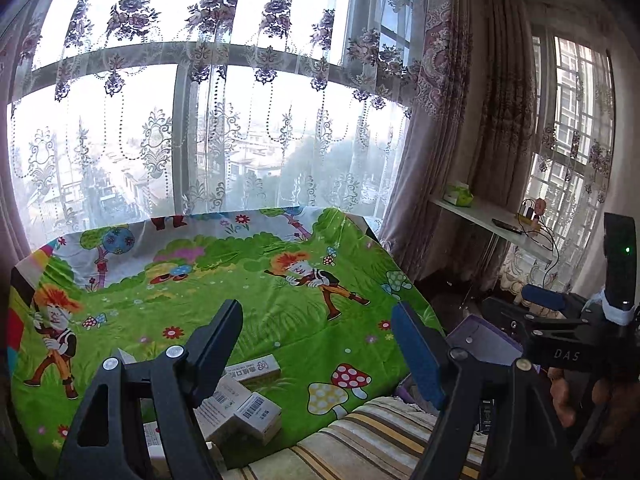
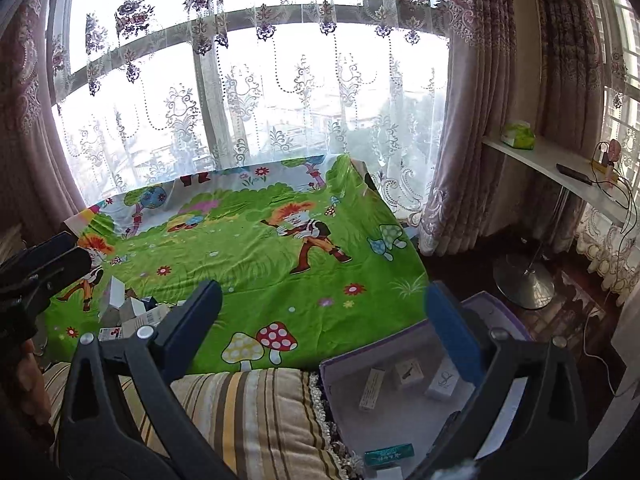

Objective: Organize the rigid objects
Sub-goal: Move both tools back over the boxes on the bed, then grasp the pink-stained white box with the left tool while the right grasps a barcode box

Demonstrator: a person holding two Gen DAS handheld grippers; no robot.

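Observation:
Several small white cardboard boxes (image 1: 240,404) lie in a loose pile on the green cartoon-print cloth (image 1: 248,300) at its near left. The pile also shows in the right wrist view (image 2: 132,312). My left gripper (image 1: 320,340) is open and empty, held above and just right of the pile. A purple open box (image 2: 400,400) sits off the cloth's right edge and holds several small boxes, among them a teal one (image 2: 389,453). My right gripper (image 2: 324,316) is open and empty, above the purple box's left rim. It also appears in the left wrist view (image 1: 560,320).
A striped cushion (image 2: 248,412) lies at the near edge between the pile and the purple box. A white shelf (image 2: 560,168) with a green tissue pack (image 2: 518,136) stands at the right. A lamp base (image 2: 524,280) sits on the floor. Lace curtains (image 2: 260,100) hang behind.

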